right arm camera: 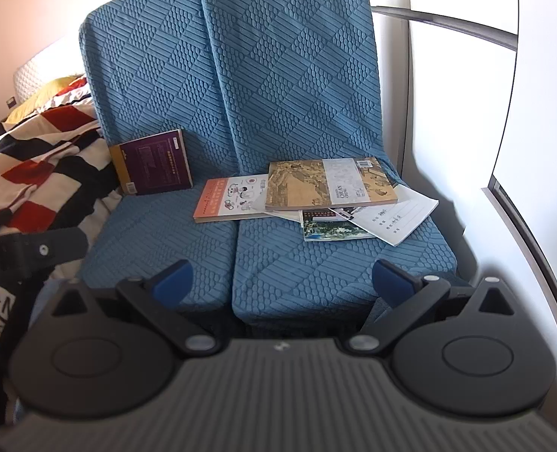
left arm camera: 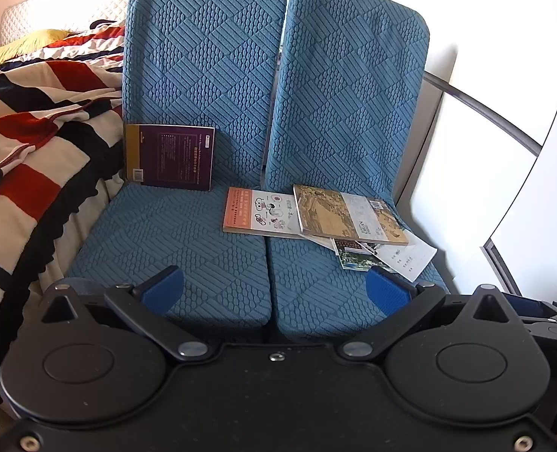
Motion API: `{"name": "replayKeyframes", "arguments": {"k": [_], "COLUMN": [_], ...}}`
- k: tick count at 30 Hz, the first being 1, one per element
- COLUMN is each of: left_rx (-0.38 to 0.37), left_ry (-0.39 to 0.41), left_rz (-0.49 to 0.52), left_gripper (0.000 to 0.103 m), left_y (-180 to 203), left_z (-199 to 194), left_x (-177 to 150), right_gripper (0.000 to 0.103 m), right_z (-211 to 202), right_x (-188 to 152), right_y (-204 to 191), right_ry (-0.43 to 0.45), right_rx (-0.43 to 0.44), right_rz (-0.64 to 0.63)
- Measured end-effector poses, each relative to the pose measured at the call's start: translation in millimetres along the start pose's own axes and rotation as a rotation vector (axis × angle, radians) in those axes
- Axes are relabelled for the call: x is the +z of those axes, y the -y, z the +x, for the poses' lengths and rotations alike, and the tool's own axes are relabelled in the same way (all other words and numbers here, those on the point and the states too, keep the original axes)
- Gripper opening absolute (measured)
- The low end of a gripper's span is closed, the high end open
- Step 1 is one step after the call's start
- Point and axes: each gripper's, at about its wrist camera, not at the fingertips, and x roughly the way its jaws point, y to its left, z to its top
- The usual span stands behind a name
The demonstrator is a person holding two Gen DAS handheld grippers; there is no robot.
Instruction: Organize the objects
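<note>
Step in hand looks like the approach: nothing is picked up yet, and both tools hover at the near edge of the blue seats [left arm camera: 188, 248]. The left gripper [left arm camera: 274, 286] has its tongs spread wide and empty; the right gripper [right arm camera: 284, 277] is likewise wide and empty.

The things to tidy are books and papers. A purple book [left arm camera: 169, 156] stands upright at the far left, leaning on the left seat's backrest, well apart from the rest. The messy pile sits on the right seat: an orange-edged booklet [left arm camera: 257, 213] lies flat across the gap between the two cushions, and a tan painted-cover book [left arm camera: 348, 214] lies skewed on top of its right part. Under that, a photo-cover booklet [right arm camera: 327, 228] and a white lined sheet [right arm camera: 395, 214] fan out to the near right, corners sticking out.

The next move probably calls for lowering one gripper to the top tan book, narrowing the tongs onto its free near edge, and lifting without dragging the loose sheets beneath. The covers look thin and floppy, so the grip is likely to be shallow.

A striped blanket [left arm camera: 33, 120] lies on the left, off the seats.
</note>
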Motion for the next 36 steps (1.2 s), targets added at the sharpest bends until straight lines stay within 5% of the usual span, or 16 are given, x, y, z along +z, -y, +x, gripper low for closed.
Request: {"name": "replayKeyframes", "arguments": {"k": [36], "left_rx": [-0.011], "left_ry": [-0.077], "left_rz": [0.014], "left_gripper": [0.103], "left_y": [4.2], "left_z": [77.1], "left_x": [28.1], "right_gripper": [0.103], "right_z": [48.0], "right_x": [24.4], "right_y": [23.2], "right_ry": [0.007], "right_rx": [0.024], "right_rz": [0.024]}}
